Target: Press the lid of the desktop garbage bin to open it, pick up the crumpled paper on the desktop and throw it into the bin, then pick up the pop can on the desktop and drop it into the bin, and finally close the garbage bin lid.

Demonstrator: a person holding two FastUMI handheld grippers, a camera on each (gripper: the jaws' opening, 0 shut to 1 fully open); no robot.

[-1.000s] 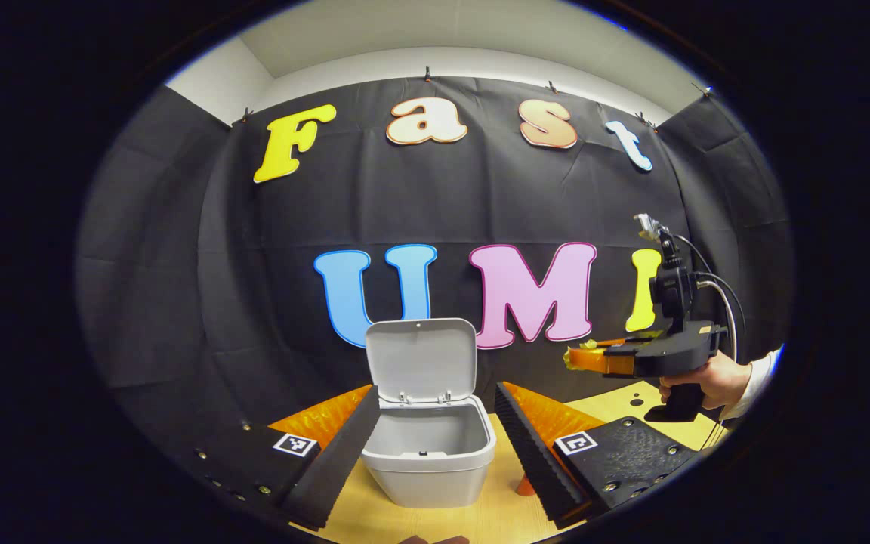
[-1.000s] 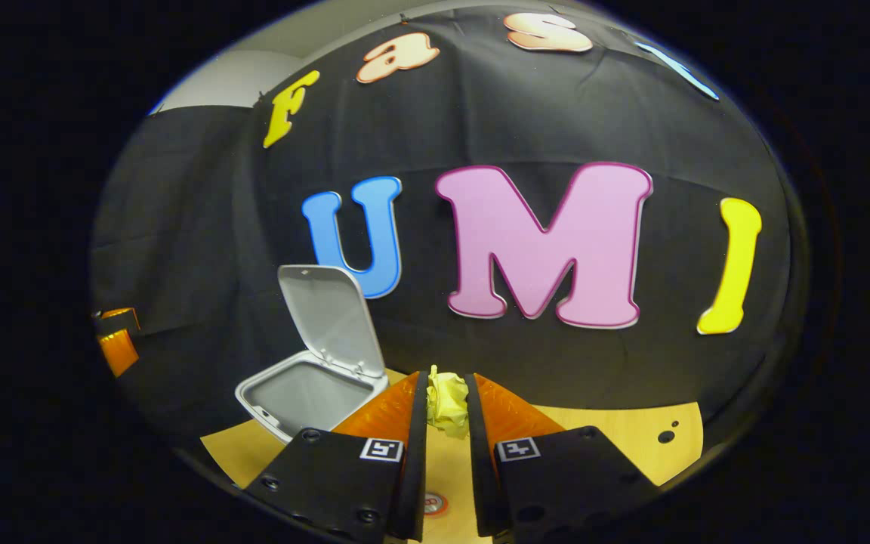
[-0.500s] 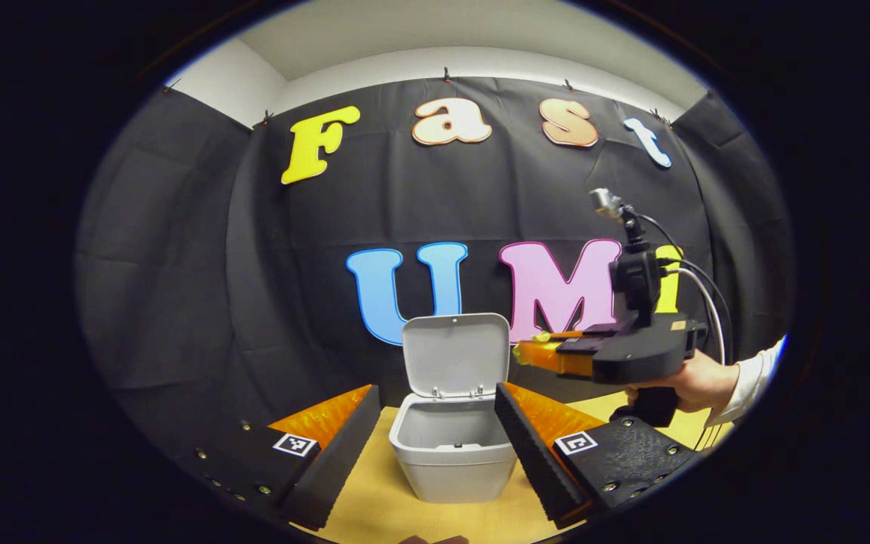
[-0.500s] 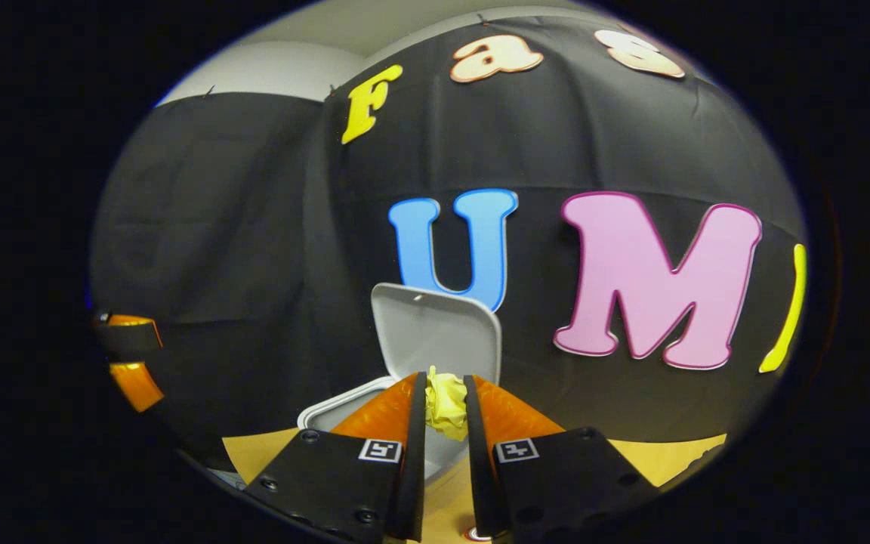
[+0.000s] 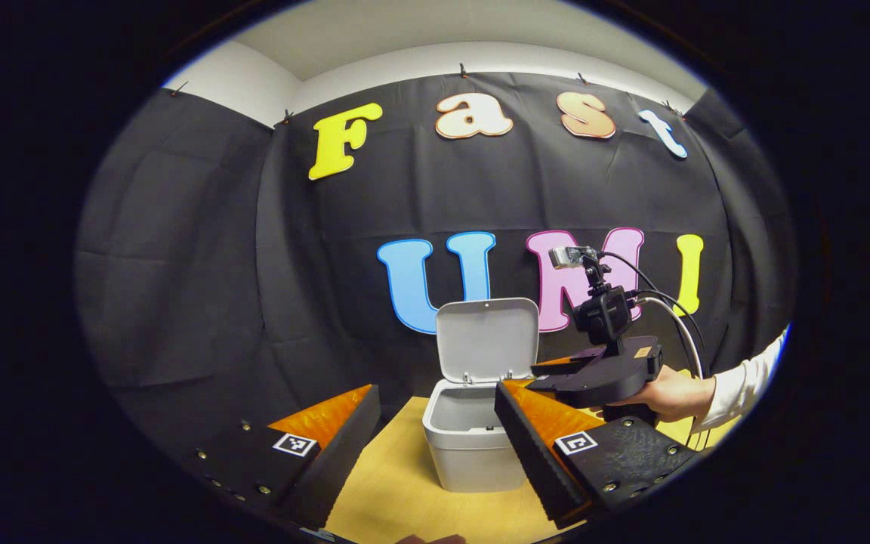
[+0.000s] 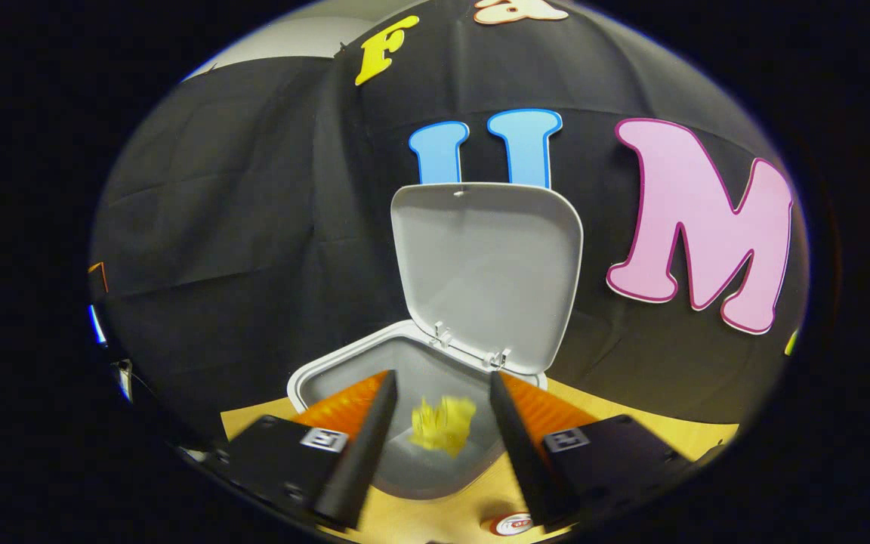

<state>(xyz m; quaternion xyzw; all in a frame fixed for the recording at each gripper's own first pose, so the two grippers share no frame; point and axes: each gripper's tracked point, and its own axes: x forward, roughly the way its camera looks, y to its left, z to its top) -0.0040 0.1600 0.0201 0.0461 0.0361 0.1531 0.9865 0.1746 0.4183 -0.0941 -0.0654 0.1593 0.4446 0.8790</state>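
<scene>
The right gripper (image 6: pixel 441 423) has its fingers spread, poised over the open mouth of the one grey bin (image 6: pixel 329 378); the single yellow crumpled paper (image 6: pixel 442 425) shows blurred between them, touching neither, above the bin's inside. The left gripper (image 5: pixel 435 446) is spread too, holding nothing, on the near side of the bin on the wooden desktop (image 5: pixel 397 499). The one lid (image 6: pixel 488 272) stands upright, hinged at the back. A can top (image 6: pixel 512 523) peeks near the bottom edge.
</scene>
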